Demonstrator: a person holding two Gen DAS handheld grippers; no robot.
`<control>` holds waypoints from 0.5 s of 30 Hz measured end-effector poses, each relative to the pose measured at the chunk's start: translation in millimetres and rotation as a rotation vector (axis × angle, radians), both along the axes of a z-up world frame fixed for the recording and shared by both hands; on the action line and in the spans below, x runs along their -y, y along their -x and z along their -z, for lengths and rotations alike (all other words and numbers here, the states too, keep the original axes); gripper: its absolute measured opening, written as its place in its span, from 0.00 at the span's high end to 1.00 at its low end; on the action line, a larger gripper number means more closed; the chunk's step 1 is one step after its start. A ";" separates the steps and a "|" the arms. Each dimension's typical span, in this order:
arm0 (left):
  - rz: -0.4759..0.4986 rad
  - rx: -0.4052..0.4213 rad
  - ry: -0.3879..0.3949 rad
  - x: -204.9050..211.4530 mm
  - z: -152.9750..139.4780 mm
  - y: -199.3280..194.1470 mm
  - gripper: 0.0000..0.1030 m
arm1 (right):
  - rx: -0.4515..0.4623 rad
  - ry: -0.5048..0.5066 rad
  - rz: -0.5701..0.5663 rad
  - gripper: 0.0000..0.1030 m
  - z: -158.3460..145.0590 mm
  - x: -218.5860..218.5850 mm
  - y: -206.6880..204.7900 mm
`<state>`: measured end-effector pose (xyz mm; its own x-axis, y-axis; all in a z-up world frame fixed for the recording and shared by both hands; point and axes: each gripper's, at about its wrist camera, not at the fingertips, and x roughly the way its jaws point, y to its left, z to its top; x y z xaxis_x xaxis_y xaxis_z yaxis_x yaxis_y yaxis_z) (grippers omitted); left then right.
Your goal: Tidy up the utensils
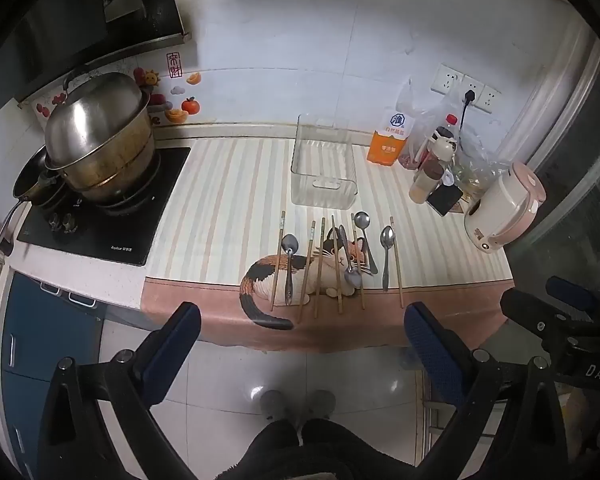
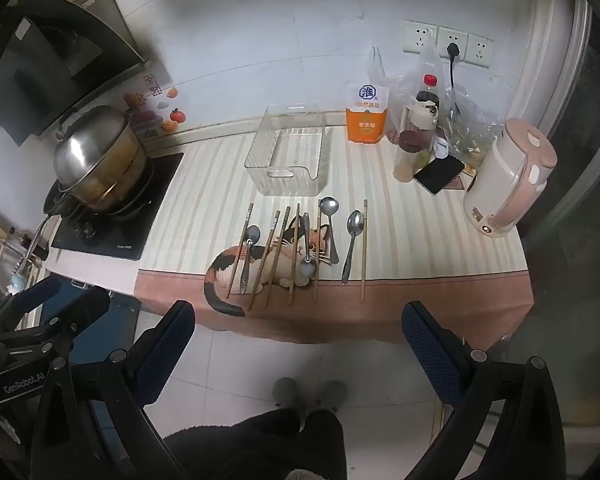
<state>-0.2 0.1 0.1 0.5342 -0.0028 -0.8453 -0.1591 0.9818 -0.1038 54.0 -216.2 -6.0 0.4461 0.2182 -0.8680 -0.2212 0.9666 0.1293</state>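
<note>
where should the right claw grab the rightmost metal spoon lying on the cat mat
Take the rightmost shiny metal spoon by its slim handle, about midway, not the rounded bowl at the far end. It lies flat on the striped cat mat, handle towards the person, so come down from above with the fingers straddling the handle. A wooden chopstick lies close on its right, so keep the open right claw narrow.

"GenRobot.AI" is read on the left gripper (image 2: 16,384) body in the right wrist view. "DAS" is seen on the right gripper (image 1: 598,371) body in the left wrist view. The character "淮" is printed in a blue hexagon on the orange and white salt bag (image 2: 367,114). A red seal sticker (image 1: 174,65) with Chinese characters is stuck on the wall tile. Small brand text on the cooktop (image 1: 126,249) is too blurred to read.
</note>
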 end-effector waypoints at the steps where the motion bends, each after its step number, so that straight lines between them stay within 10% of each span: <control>1: 0.001 -0.005 -0.001 0.1 0.1 -0.2 0.00 | 0.000 0.003 0.000 0.00 -0.2 0.1 0.7; 15: 0.005 0.003 0.005 -0.2 -4.7 -3.8 0.00 | 0.007 -0.001 -0.004 0.00 -4.7 2.7 7.4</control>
